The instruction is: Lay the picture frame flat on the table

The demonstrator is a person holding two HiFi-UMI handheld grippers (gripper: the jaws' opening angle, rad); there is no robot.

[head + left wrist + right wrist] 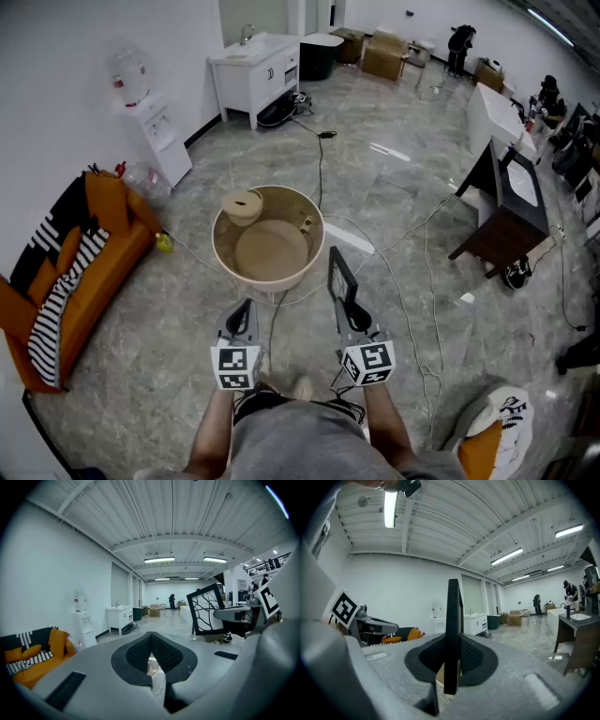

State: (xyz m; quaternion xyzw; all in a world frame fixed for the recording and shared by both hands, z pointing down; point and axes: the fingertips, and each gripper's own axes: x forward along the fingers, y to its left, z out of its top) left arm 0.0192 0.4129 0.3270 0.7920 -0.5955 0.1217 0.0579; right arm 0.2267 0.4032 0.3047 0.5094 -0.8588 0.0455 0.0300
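Note:
My right gripper [346, 306] is shut on the lower edge of a black picture frame [340, 277] and holds it upright, just in front and to the right of the round beige table [218, 251]. In the right gripper view the frame [452, 630] shows edge-on, pinched between the pads. The left gripper view shows its face [206, 609], with a white branch pattern. My left gripper [243, 311] hovers near the table's front rim, shut with nothing between its jaws [151, 654]. A tan round piece [242, 206] and a small item [306, 223] lie on the table.
An orange sofa with a striped cloth [84, 272] stands at the left. A water dispenser [155, 131] and a white sink cabinet [253, 75] line the far wall. A dark desk [506, 206] is at the right. Cables [412, 309] run over the floor.

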